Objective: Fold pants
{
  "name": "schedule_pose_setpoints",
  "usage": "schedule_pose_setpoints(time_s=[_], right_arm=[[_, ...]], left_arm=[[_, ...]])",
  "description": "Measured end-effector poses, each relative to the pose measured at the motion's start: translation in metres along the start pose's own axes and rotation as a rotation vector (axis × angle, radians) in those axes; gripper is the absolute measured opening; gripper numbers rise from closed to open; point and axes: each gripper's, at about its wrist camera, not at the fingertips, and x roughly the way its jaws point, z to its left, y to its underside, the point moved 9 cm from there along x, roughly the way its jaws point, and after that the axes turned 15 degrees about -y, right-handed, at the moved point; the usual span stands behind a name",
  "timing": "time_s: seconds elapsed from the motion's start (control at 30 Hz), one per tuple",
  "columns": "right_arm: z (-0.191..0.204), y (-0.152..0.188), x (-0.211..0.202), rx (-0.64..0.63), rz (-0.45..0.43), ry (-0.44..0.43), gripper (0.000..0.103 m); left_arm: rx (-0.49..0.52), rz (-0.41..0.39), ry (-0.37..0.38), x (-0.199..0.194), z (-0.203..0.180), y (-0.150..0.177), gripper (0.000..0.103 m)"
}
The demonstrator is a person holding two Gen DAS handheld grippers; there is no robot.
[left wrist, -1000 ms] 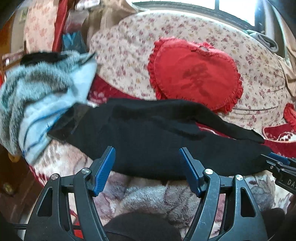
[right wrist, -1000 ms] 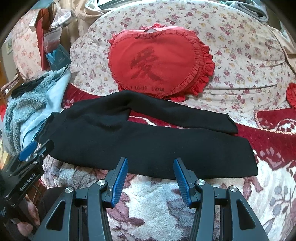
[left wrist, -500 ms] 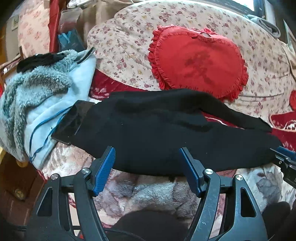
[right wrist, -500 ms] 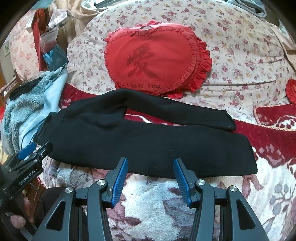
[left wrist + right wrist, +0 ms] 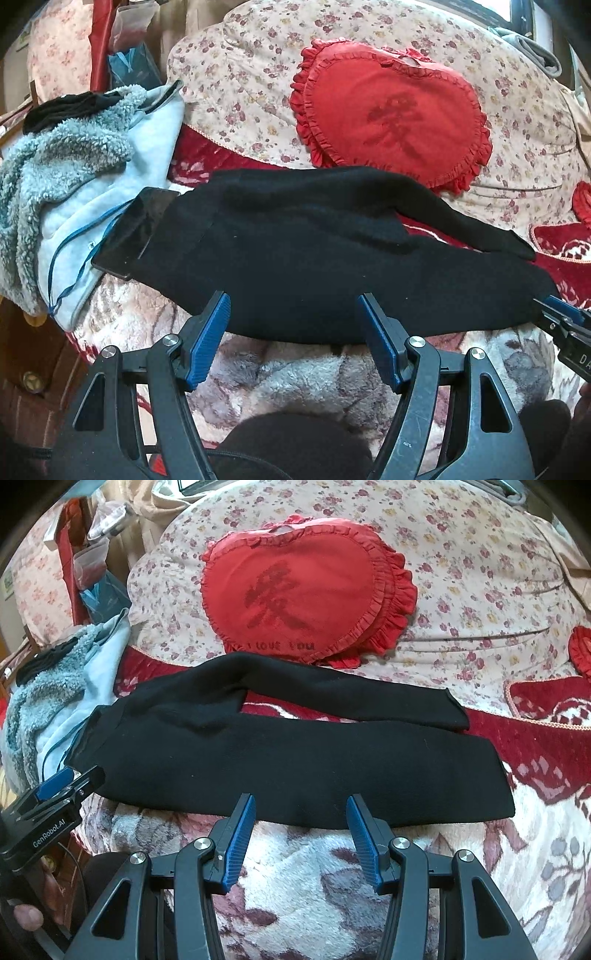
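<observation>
Black pants [image 5: 295, 753] lie flat across the bed, waist to the left and both legs running right; the far leg splays away from the near one. They also show in the left wrist view [image 5: 314, 251]. My left gripper [image 5: 293, 314] is open and empty, its blue pads just above the pants' near edge by the waist end. My right gripper [image 5: 300, 814] is open and empty at the near edge of the near leg. Each gripper shows at the edge of the other's view, the left one [image 5: 62, 788] by the waist corner.
A red heart-shaped cushion [image 5: 306, 594] lies on the floral quilt [image 5: 480, 572] behind the pants. A grey-blue fleece garment [image 5: 74, 177] and a dark phone [image 5: 133, 232] lie at the left by the waist. A red patterned blanket [image 5: 535, 753] lies under the leg ends.
Both grippers have moved slightly closer to the pants and the view has shifted a little. Both stay open and empty; the pants have not moved.
</observation>
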Motion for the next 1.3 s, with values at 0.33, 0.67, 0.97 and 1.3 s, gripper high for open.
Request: schedule_pose_setpoints(time_s=[0.33, 0.67, 0.97, 1.3], right_arm=[[-0.001, 0.004, 0.002, 0.007, 0.014, -0.003, 0.049], [-0.006, 0.005, 0.002, 0.021, 0.019, 0.002, 0.049], [-0.010, 0.006, 0.003, 0.033, 0.027, 0.004, 0.049], [-0.017, 0.009, 0.004, 0.048, 0.037, 0.010, 0.049]], left_arm=[[0.002, 0.014, -0.003, 0.002, 0.000, 0.001, 0.071], [-0.007, 0.027, -0.006, 0.004, 0.002, 0.004, 0.071], [-0.018, 0.048, -0.009, 0.010, 0.007, 0.006, 0.071], [-0.025, 0.077, -0.012, 0.018, 0.014, 0.008, 0.071]])
